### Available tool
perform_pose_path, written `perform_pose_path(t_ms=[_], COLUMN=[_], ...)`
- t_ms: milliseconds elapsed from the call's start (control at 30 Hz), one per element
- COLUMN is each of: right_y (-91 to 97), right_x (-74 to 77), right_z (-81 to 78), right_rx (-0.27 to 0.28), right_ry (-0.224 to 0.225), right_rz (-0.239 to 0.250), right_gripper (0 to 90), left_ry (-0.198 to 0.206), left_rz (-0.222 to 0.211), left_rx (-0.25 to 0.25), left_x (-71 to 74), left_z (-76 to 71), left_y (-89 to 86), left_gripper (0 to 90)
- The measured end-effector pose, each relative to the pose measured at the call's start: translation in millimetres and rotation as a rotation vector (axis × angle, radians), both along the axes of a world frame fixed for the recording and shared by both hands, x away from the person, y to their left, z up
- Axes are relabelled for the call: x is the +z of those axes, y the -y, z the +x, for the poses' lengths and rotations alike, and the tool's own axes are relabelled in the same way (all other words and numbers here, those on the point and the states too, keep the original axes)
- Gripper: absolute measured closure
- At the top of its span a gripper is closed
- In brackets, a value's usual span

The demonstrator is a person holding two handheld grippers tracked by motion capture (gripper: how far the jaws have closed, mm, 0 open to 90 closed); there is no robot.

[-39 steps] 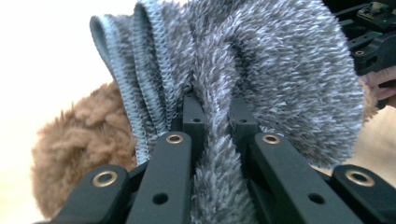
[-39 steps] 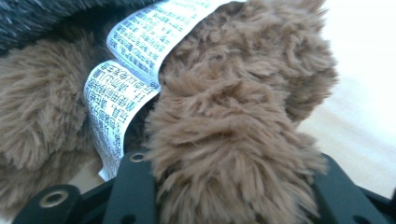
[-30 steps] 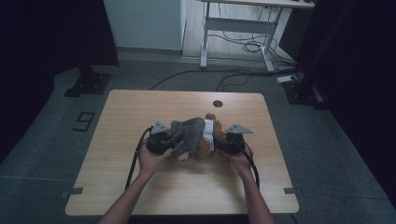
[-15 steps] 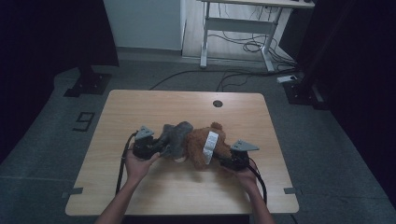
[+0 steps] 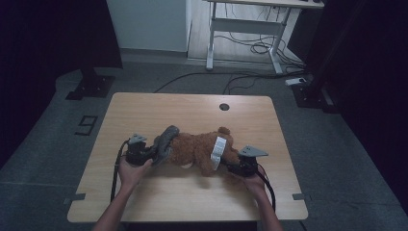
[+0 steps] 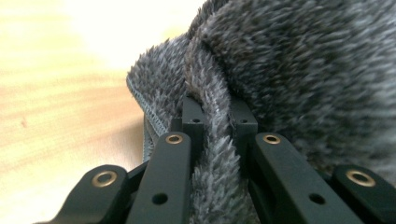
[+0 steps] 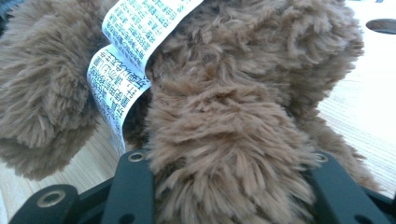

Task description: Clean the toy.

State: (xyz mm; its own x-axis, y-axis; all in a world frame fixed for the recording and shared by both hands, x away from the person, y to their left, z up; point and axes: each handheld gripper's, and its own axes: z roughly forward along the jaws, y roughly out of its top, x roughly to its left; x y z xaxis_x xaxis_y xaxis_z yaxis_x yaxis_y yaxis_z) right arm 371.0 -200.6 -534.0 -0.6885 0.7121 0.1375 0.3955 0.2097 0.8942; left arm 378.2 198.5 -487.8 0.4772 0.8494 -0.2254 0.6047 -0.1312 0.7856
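A brown teddy bear (image 5: 195, 148) lies on its side across the middle of the wooden table (image 5: 192, 110), with a white printed label (image 5: 219, 150) hanging off it. A grey fuzzy cloth (image 5: 165, 139) covers its left end. My left gripper (image 5: 154, 154) is shut on that cloth; in the left gripper view a seamed fold of the grey cloth (image 6: 299, 70) is pinched at the left gripper (image 6: 215, 114). At the bear's right end, my right gripper (image 5: 232, 166) is shut on a brown plush limb (image 7: 224, 140) beside the label (image 7: 126, 60).
A round cable hole (image 5: 224, 107) sits near the table's far edge and appears at the top right of the right gripper view as the hole (image 7: 380, 24). Beyond the table stand a white desk frame (image 5: 250, 29), floor cables (image 5: 240, 79) and black stand bases (image 5: 89, 86).
Both grippers have moved apart, left one leftward and right one rightward. The grey cloth has slid left along the bear, leaving more brown fur and the label showing.
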Motion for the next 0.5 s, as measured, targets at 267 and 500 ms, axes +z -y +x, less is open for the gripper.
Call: perform_pose_path(t_ms=[267,500], right_y=[-0.7,-0.2], right_x=[0.5,0.1], right_z=[-0.5,-0.6], right_rx=[0.0,0.004], right_ry=[0.003,0.005], right_rz=[-0.005,-0.004], right_gripper=[56.8,56.8], left_ry=[0.137,0.124], left_rz=[-0.025,0.022], left_rx=[-0.124,-0.264], left_x=[67.0,69.9], left_z=[1.2,11.4], left_y=[55.5,143.8], left_gripper=[80.5,80.5])
